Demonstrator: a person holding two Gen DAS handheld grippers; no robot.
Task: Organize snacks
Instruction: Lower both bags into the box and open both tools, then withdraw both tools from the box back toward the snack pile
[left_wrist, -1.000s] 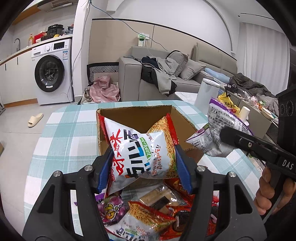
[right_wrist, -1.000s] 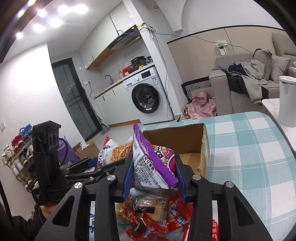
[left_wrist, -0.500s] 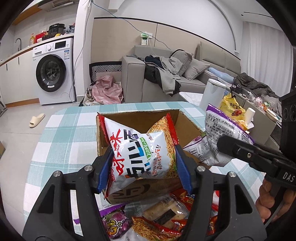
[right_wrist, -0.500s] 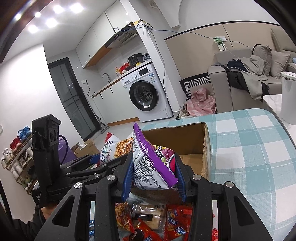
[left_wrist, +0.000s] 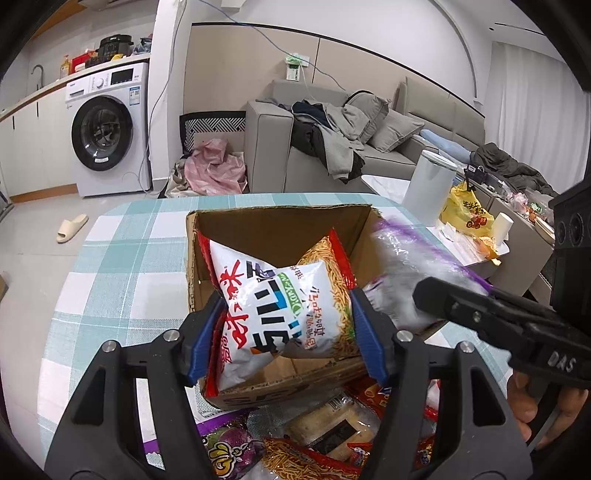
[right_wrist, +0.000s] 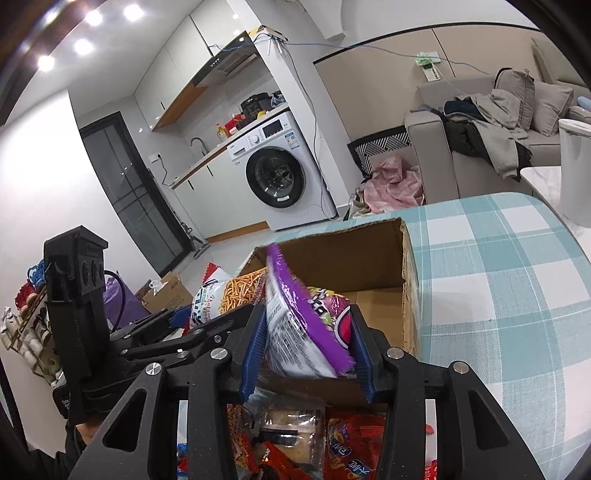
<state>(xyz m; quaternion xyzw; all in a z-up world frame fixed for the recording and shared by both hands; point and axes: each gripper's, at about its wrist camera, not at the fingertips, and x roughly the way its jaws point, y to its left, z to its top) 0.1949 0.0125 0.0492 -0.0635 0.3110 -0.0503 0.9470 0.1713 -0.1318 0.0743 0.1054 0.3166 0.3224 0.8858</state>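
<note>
While hovering just above the open cardboard box (left_wrist: 280, 229), spreading both claws wider than a moment ago. Loosening the left claw (left_wrist: 286, 301), yet still lightly pinching the white-and-red noodle-snack bag (left_wrist: 266, 317) between its pads. Parting the right claw (right_wrist: 306, 314) from the purple snack bag (right_wrist: 295, 332), now tipping forward toward the box ahead. Probably dropping both in; leaving more packets (left_wrist: 325, 443) below the claws on the tabletop (left_wrist: 110, 258).

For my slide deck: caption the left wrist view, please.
Left gripper lowers a white noodle-snack bag into the cardboard box, fingers just opening.
</note>
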